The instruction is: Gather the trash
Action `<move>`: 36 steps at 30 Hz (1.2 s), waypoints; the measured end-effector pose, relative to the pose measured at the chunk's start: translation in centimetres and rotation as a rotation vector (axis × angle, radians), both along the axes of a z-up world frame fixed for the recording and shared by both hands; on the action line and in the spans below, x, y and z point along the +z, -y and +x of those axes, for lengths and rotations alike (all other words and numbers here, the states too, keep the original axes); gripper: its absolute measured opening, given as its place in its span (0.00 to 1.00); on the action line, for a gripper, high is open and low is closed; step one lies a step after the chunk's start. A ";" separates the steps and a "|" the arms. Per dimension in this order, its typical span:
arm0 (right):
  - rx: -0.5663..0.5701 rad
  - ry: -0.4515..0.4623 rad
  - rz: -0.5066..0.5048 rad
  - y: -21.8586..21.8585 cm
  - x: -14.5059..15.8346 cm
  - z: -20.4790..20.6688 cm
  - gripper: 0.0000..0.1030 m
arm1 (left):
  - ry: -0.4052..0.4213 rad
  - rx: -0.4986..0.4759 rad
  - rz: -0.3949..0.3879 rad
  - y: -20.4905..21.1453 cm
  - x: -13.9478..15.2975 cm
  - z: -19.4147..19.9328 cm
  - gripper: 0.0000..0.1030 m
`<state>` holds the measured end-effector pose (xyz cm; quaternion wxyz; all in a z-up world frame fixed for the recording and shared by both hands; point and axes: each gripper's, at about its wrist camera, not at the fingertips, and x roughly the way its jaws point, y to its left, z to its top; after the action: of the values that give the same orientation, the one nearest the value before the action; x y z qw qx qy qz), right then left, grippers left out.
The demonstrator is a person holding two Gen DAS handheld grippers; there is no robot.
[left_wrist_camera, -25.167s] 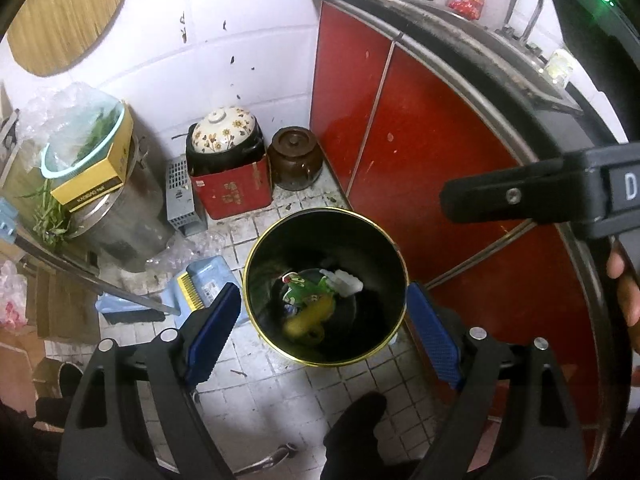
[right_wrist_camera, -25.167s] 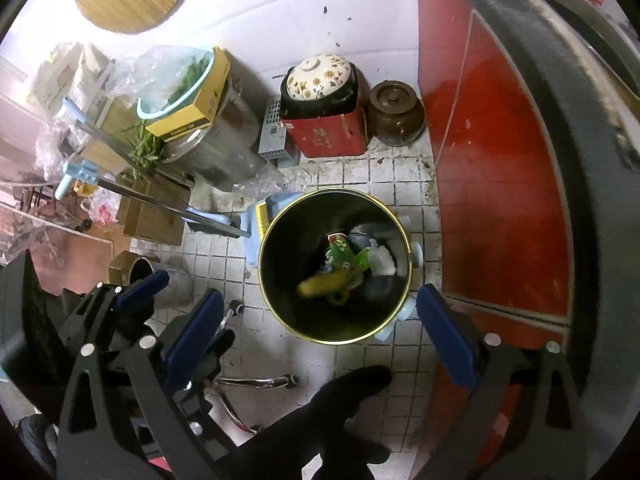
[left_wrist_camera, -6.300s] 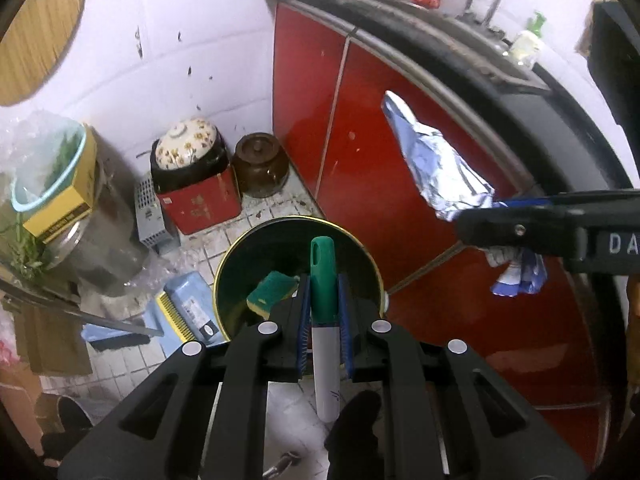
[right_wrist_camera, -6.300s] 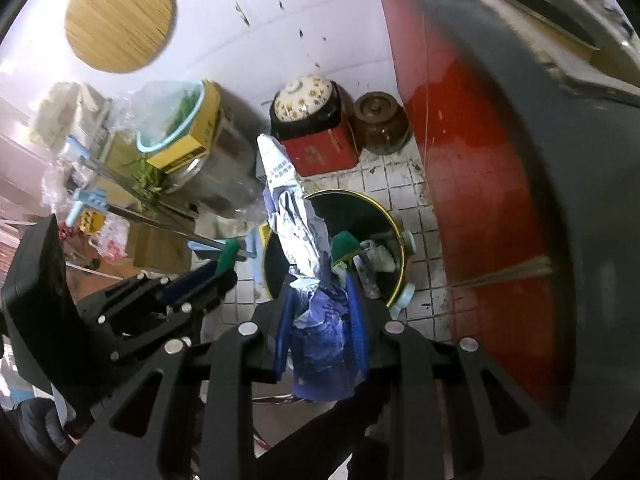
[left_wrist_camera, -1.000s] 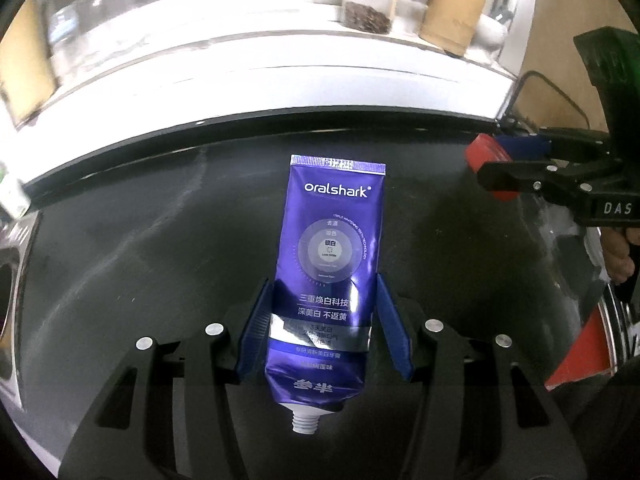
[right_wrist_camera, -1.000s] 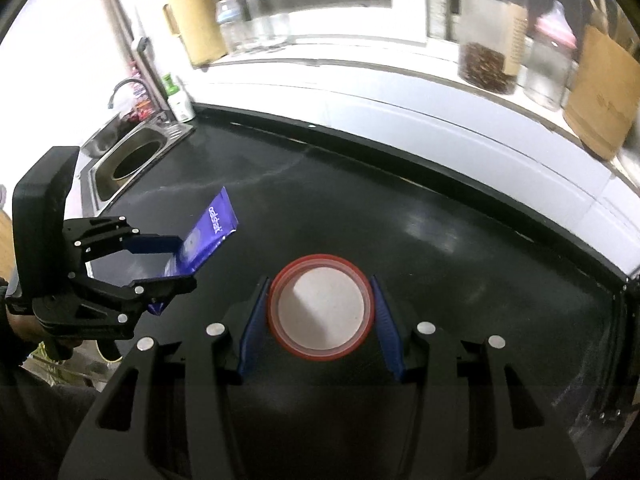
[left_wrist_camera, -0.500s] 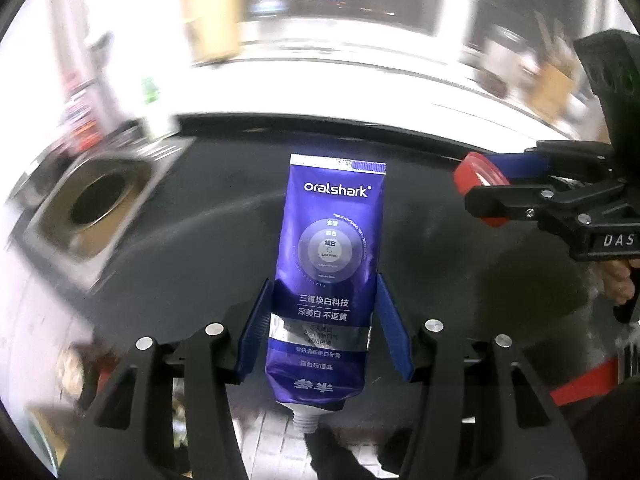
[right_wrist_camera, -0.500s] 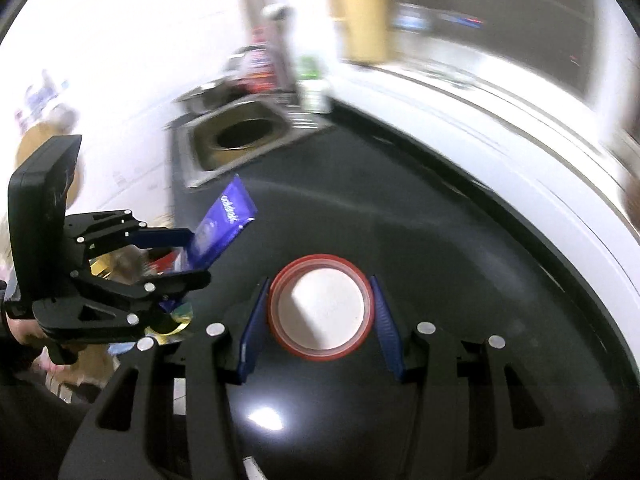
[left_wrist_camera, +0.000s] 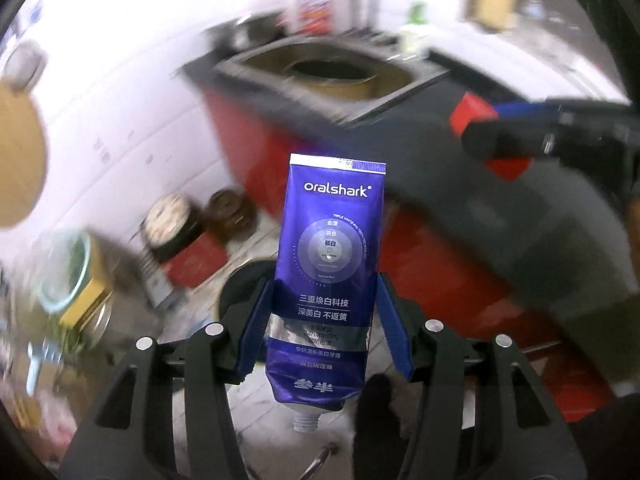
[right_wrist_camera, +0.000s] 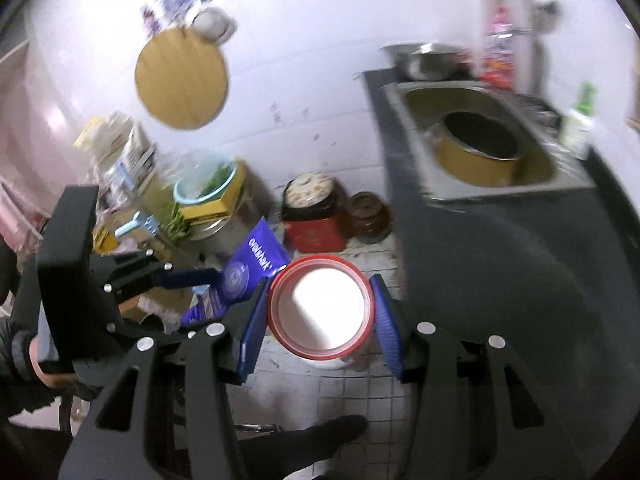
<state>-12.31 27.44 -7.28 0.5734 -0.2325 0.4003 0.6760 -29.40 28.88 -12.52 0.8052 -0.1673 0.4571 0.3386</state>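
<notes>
Open tiled floor (right_wrist_camera: 352, 392) seen below, bounded rightward by black countertop edge (right_wrist_camera: 460, 240), red cabinet box (right_wrist_camera: 316, 232) and brown glazed jar (right_wrist_camera: 366, 214) set behind.

One purple oralshark toothpaste tube (left_wrist_camera: 329, 264), one red-rimmed white lid (right_wrist_camera: 322, 312), two grippers, the left gripper (left_wrist_camera: 326, 330) and the right gripper (right_wrist_camera: 320, 330), one sink (right_wrist_camera: 416, 98), two lidded jars on the floor, a flowered-lid pot (right_wrist_camera: 310, 192) and a brown jar (right_wrist_camera: 366, 212), and one round wooden board (right_wrist_camera: 182, 84).

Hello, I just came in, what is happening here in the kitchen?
A person is collecting trash with two handheld grippers. The left gripper is shut on a purple toothpaste tube, and the right gripper is shut on a red-rimmed white container. Both are held in the air over the tiled floor, beside the red cabinet. The view is blurred.
</notes>
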 end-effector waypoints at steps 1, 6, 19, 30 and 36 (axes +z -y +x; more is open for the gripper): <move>0.018 -0.012 -0.018 -1.7 -1.0 -0.9 0.48 | -0.009 0.020 -0.006 -0.7 -0.9 -0.8 0.50; 0.088 -0.037 -0.092 -8.2 -5.9 -4.5 0.48 | -0.009 0.134 -0.076 -4.9 -7.2 -4.3 0.50; 0.104 -0.007 -0.267 -16.8 -17.0 -6.4 0.48 | -0.009 0.189 -0.170 -10.1 -16.5 -3.9 0.50; 0.083 -0.028 -0.280 -16.7 -17.2 -5.2 0.77 | -0.035 0.207 -0.150 -10.3 -16.9 -4.2 0.81; 0.054 -0.044 -0.262 -14.9 -15.1 -4.1 0.80 | -0.040 0.218 -0.127 -9.0 -14.6 -4.5 0.84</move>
<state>-16.45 42.34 -22.37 0.5105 -0.3012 0.4914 0.6381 -33.89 37.90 -27.08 0.7422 -0.2600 0.4725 0.3979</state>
